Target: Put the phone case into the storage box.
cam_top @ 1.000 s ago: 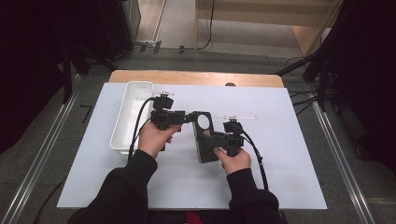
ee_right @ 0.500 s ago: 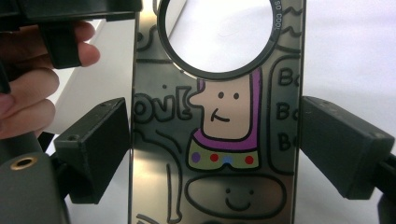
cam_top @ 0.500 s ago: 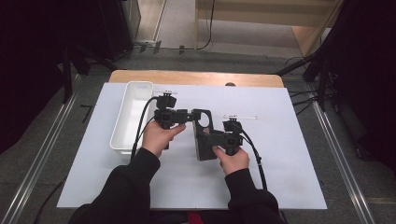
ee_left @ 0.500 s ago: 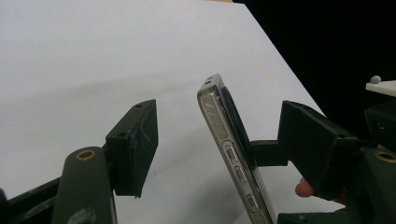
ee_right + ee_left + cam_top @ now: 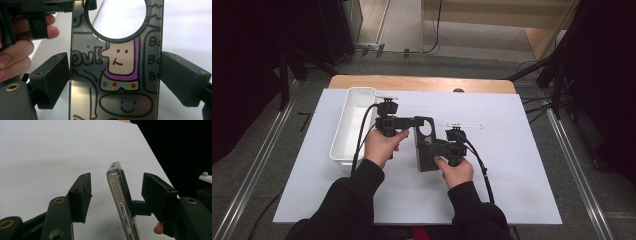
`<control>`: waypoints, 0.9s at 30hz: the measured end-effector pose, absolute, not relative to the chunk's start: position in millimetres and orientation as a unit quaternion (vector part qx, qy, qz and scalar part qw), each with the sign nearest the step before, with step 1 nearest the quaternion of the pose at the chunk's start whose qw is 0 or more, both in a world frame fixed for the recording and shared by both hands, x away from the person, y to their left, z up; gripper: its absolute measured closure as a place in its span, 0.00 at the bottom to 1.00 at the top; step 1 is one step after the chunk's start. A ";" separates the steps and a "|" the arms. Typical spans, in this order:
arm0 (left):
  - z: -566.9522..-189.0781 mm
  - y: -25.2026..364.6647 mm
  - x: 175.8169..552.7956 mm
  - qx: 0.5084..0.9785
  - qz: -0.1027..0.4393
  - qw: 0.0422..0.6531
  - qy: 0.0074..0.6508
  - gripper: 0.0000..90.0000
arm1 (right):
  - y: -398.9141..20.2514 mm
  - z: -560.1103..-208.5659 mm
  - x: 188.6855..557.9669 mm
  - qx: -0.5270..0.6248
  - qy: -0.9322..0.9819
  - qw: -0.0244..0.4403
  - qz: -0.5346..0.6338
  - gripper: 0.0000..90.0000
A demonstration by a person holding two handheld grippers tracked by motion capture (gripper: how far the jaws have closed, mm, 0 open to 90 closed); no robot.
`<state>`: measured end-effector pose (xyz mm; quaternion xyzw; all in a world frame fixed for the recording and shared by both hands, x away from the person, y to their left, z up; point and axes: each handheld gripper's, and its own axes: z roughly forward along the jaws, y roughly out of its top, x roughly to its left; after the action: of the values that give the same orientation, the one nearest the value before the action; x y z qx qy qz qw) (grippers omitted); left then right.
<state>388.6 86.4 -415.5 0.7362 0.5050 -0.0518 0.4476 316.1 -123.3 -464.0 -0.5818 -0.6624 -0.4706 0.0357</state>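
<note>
A phone (image 5: 424, 163) in a dark case with a round hole near its top is held over the white sheet. Its back (image 5: 117, 75) shows a cartoon figure with a purple collar. My right gripper (image 5: 433, 150) is shut on it, with one pad (image 5: 51, 78) against each long edge. My left gripper (image 5: 416, 123) reaches from the left around the phone's top end. In the left gripper view the phone (image 5: 119, 195) stands edge-on between the jaws. Those jaws have just been closing, and a gap still shows on each side of the phone.
A long white tray (image 5: 354, 120) lies at the left of the sheet, beside my left hand. A thin white stick (image 5: 465, 126) lies just beyond the right gripper. The table's wooden edge (image 5: 422, 83) runs along the back, and dark floor rails flank the table.
Both hands and the phone stay about where they were. The left gripper's jaws look drawn in closer around the phone's top end.
</note>
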 end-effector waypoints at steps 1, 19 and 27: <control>-415.6 86.2 388.7 0.735 -0.052 0.448 0.506 0.48 | -122.5 -464.1 316.0 -0.582 -0.663 0.036 -0.470 0.12; -418.1 84.4 387.7 0.729 -0.043 0.457 0.509 0.63 | -116.1 -464.1 314.1 -0.583 -0.658 0.033 -0.475 0.12; -420.1 84.7 388.4 0.721 -0.051 0.461 0.515 0.71 | -114.1 -464.2 313.5 -0.583 -0.657 0.030 -0.478 0.12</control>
<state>388.4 84.7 -420.1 0.7208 0.5151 -0.0513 0.4609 313.5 -114.1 -464.2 -0.5825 -0.6566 -0.4783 0.0295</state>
